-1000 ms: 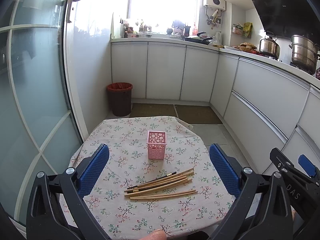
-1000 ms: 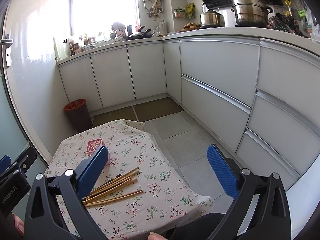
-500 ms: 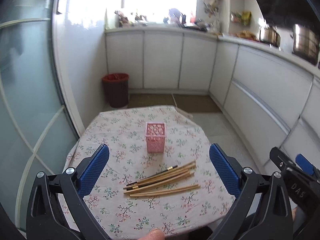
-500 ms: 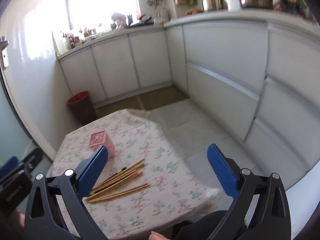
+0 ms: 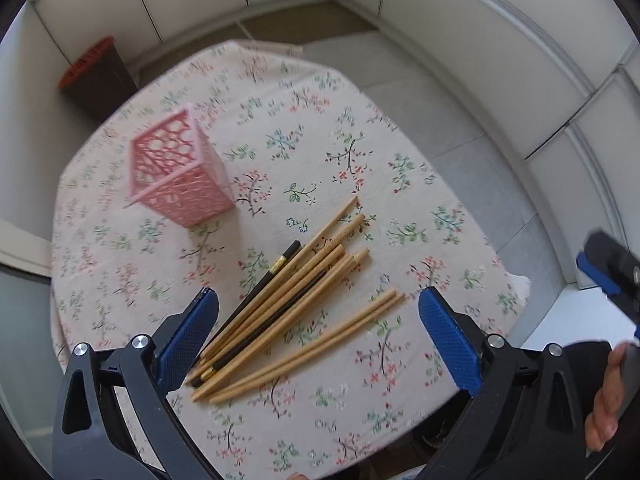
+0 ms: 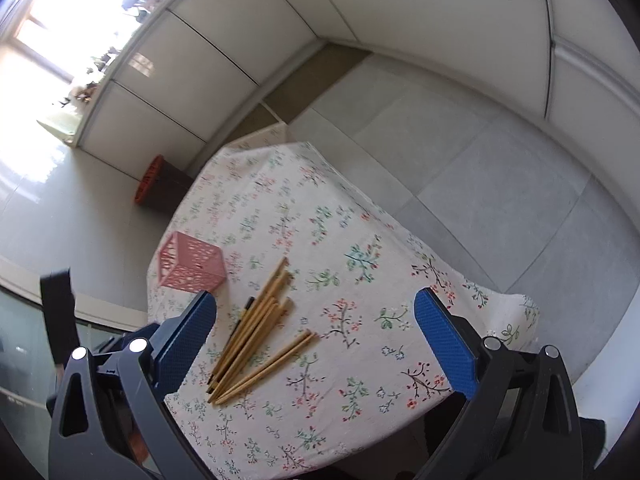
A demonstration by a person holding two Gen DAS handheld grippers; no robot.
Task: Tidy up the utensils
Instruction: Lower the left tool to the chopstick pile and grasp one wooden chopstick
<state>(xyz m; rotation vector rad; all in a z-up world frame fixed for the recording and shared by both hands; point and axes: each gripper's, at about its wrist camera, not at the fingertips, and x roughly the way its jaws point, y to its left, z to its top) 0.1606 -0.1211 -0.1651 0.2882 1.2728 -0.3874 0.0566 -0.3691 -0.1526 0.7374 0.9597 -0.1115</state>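
Observation:
Several wooden chopsticks and a black one (image 5: pixel 280 304) lie in a loose pile on a small table with a floral cloth (image 5: pixel 360 152). A pink perforated square holder (image 5: pixel 180 176) stands upright behind them to the left. My left gripper (image 5: pixel 318 336) hovers open above the near ends of the chopsticks, with nothing between its blue pads. In the right wrist view the chopsticks (image 6: pixel 256 328) and the pink holder (image 6: pixel 192 266) lie left of centre, and my right gripper (image 6: pixel 314 340) is open above the cloth. The right gripper's tip shows at the left wrist view's right edge (image 5: pixel 608 264).
A dark bin with a red liner (image 5: pixel 96 72) stands on the floor beyond the table's far left. White cabinet fronts (image 6: pixel 440 8) wrap around the back and right, over a grey tiled floor (image 6: pixel 500 168). A hand (image 5: pixel 604 400) holds the right gripper.
Both cameras have tilted down and moved closer to the table. The chopsticks now fill the space between the left gripper's fingers. Both grippers stay open; nothing on the table has moved.

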